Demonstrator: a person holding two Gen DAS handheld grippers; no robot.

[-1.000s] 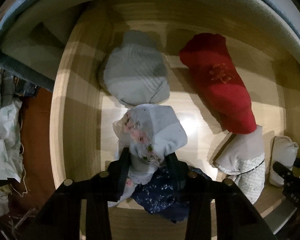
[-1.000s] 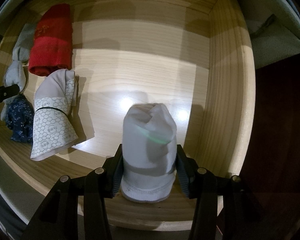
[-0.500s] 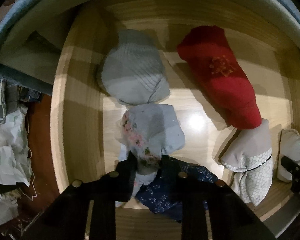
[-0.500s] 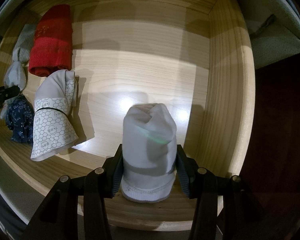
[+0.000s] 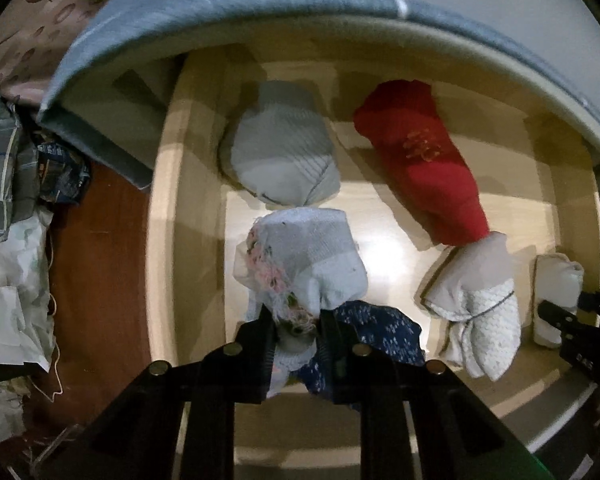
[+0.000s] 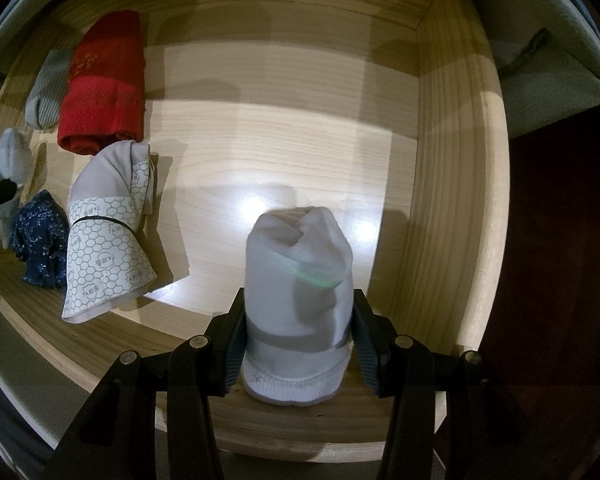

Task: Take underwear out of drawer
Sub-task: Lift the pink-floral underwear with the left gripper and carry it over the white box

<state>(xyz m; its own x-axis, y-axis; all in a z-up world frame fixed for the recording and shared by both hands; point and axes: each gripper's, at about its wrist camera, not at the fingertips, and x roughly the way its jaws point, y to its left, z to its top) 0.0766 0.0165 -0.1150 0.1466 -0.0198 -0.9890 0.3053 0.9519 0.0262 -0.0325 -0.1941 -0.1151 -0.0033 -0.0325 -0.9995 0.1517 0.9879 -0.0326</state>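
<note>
Underwear rolls are squeezed in both tongs, left (image 5: 296, 330) and right (image 6: 298, 316), but none has left the drawer (image 6: 452, 184) yet.

Drawer (image 6: 452, 208) holds six rolled bundles. Back left corner: ribbed roll (image 5: 280, 160); long roll (image 5: 424, 168) to its right, apart. Lace-edged roll (image 5: 308, 260) just in front of ribbed roll, overlapping print bundle (image 5: 380, 340) at front wall. Hex-pattern roll (image 6: 108, 232) touches long roll's near end. Plain roll (image 6: 300, 280) stands near the front right, well apart from the rest.
</note>
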